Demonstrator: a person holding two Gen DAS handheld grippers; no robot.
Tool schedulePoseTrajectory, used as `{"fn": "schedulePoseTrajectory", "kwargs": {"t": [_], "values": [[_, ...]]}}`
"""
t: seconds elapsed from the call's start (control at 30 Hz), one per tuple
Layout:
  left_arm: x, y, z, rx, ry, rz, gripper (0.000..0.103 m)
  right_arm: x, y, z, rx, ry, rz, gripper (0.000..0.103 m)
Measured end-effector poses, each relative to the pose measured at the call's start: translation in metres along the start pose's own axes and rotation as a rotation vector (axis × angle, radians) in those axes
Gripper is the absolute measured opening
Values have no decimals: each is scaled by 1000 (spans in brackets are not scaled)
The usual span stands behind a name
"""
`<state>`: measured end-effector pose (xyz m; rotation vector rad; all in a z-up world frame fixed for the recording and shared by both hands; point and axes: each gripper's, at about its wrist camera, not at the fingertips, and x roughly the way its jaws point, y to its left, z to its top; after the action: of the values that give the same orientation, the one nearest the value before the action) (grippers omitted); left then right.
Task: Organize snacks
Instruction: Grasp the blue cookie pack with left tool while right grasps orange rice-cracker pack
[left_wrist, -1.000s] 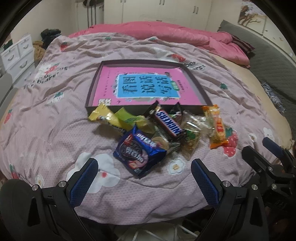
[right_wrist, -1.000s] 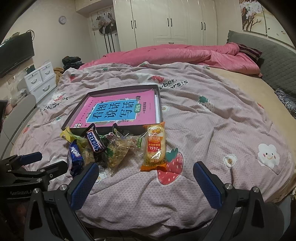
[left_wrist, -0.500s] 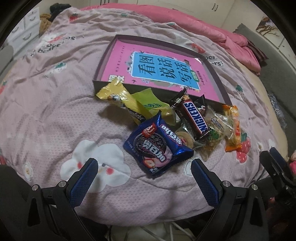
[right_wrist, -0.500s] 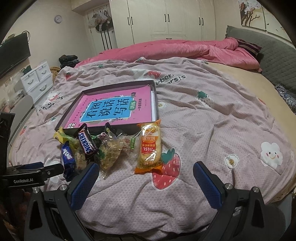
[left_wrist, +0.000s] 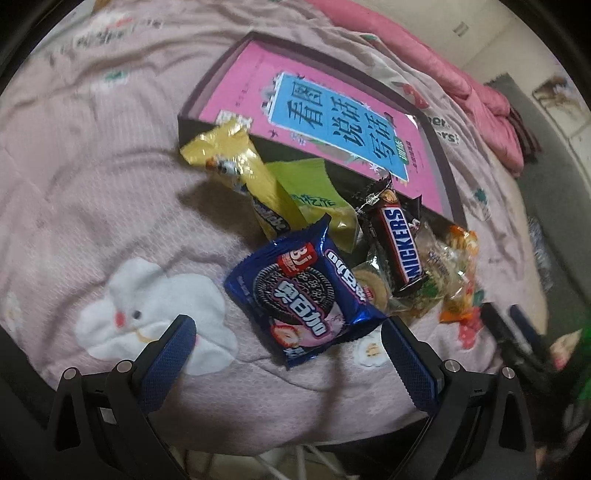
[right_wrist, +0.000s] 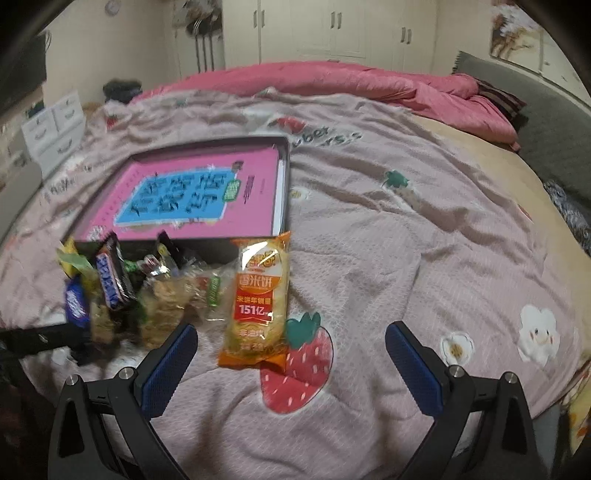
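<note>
On the bedspread (right_wrist: 406, 229), both tongs (left_wrist: 288, 354) (right_wrist: 291, 350) gape empty; only the left view shows the Oreo pack (left_wrist: 299, 291) clearly.

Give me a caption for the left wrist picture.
Open left gripper over a blue Oreo packet, snack pile beside a dark tray.

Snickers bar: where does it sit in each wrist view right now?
Left wrist: Snickers bar right of centre, lying across the snack pile, above the blue Oreo pack.
Right wrist: far left, blurred, atop the pile.
Shared landmark: the pink book in the dark tray, just behind the pile.
</note>
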<state>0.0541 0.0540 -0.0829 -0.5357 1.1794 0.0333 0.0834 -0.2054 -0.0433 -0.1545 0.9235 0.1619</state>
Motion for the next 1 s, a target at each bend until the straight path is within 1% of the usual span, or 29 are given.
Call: {"fn": "schedulePoseTrajectory", "kwargs": {"t": [0.03, 0.1, 0.13, 0.3, 0.43, 0.53, 0.6, 0.73, 0.83, 0.87, 0.93, 1.0], "values": [[2, 2, 1, -19, 12, -17, 100, 6, 0, 0, -12, 19, -3, 103], [4, 2, 1, -29, 17, -22, 100, 14, 1, 2, -27, 40, -10, 95], [4, 1, 1, -29, 16, -22, 100, 17, 1, 3, -36, 45, -8, 94], [6, 6, 3, -83, 24, -42, 100, 30, 8, 10, -99, 34, -20, 79], [9, 12, 5, -137, 30, -64, 100, 34, 7, 12, -87, 43, 10, 74], [11, 13, 8, -167, 38, -82, 100, 36, 5, 14, -75, 48, 32, 73], [10, 14, 9, -188, 39, -106, 99, 38, 3, 16, -66, 51, 47, 73], [10, 13, 11, -207, 42, -116, 95, 42, -3, 17, -46, 67, 84, 73], [13, 12, 14, -232, 47, -121, 90, 47, -4, 18, -38, 80, 103, 68], [15, 11, 15, -236, 47, -118, 84, 49, -3, 18, -38, 82, 107, 65], [17, 9, 17, -234, 47, -103, 77, 51, -2, 19, -43, 88, 129, 57], [19, 9, 17, -231, 44, -93, 72, 52, 1, 19, -52, 93, 162, 37]]}}
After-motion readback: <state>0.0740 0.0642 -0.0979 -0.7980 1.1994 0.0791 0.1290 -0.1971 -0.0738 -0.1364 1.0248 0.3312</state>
